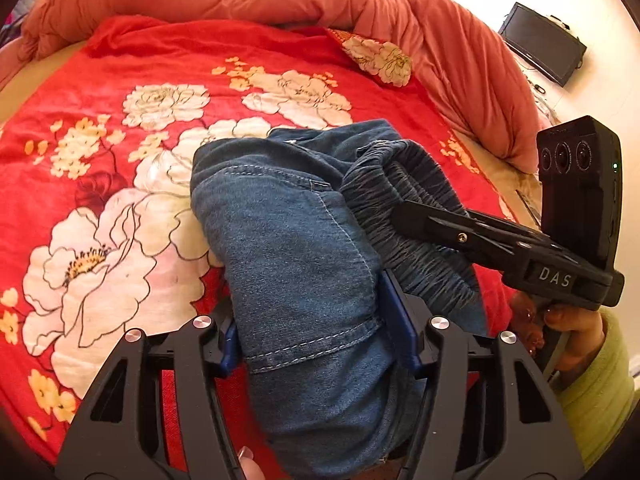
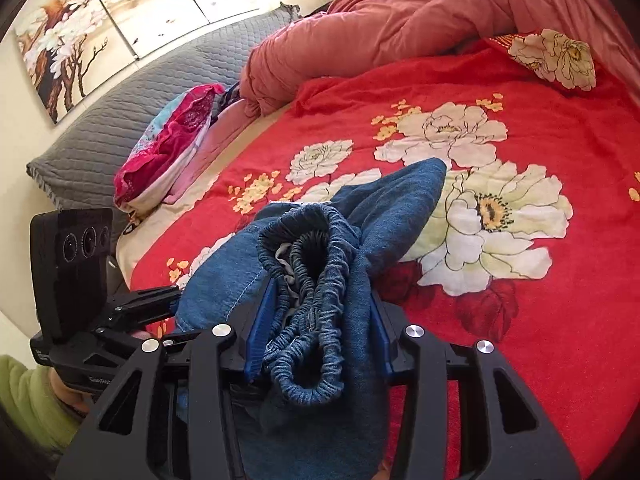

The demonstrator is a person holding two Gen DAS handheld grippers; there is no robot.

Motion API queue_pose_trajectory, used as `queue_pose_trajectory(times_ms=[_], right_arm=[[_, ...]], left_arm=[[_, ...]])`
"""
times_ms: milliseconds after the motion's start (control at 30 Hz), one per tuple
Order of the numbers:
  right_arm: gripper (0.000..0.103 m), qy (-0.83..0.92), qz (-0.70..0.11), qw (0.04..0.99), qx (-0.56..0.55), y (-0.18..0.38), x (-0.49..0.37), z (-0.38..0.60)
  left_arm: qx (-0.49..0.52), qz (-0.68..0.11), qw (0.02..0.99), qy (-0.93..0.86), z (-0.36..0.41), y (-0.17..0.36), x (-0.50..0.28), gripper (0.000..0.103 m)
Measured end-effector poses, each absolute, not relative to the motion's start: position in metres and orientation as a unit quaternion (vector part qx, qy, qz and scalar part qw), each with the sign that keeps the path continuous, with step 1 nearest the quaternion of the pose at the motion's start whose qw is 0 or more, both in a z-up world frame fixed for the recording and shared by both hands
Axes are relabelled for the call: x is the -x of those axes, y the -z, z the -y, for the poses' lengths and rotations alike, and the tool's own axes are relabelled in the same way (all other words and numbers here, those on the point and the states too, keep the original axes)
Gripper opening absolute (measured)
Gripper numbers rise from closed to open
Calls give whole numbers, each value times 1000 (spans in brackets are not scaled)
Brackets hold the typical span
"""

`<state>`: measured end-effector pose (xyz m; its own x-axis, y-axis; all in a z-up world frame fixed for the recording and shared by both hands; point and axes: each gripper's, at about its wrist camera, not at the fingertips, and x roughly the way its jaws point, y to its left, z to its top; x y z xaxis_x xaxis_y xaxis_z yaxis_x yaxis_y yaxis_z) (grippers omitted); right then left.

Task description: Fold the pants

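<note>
A: Where are the pants (image 1: 304, 240) seen, and how are they held?

B: They are bunched at lower centre of both views, lifted off the bed (image 1: 120, 80). The left gripper (image 1: 320, 344) is closed partway on a thick denim leg roll, its fingers (image 1: 398, 320) pressed into the cloth. The right gripper (image 2: 320, 320) is clamped on the gathered elastic waistband (image 2: 308, 300).

A: How is the cloth expected to handle?

B: Soft, limp, fairly heavy denim is judged; sagging is likely. A hold at waistband and hems would be preferred.

A: What is hidden?

B: The hems are cut off below the frame; the layers inside the bundle cannot be told apart.
</note>
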<state>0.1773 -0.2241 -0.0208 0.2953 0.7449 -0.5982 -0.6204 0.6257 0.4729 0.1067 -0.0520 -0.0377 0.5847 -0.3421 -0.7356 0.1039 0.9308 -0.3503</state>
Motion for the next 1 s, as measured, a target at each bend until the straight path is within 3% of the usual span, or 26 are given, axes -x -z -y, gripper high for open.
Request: queue_pose_trajectory(times_ms=[1000], right_arm=[[41,-412,-377,828,-54,-8,-239,204]], left_arm=[[107,-417,895,118,40,10,-176,51]])
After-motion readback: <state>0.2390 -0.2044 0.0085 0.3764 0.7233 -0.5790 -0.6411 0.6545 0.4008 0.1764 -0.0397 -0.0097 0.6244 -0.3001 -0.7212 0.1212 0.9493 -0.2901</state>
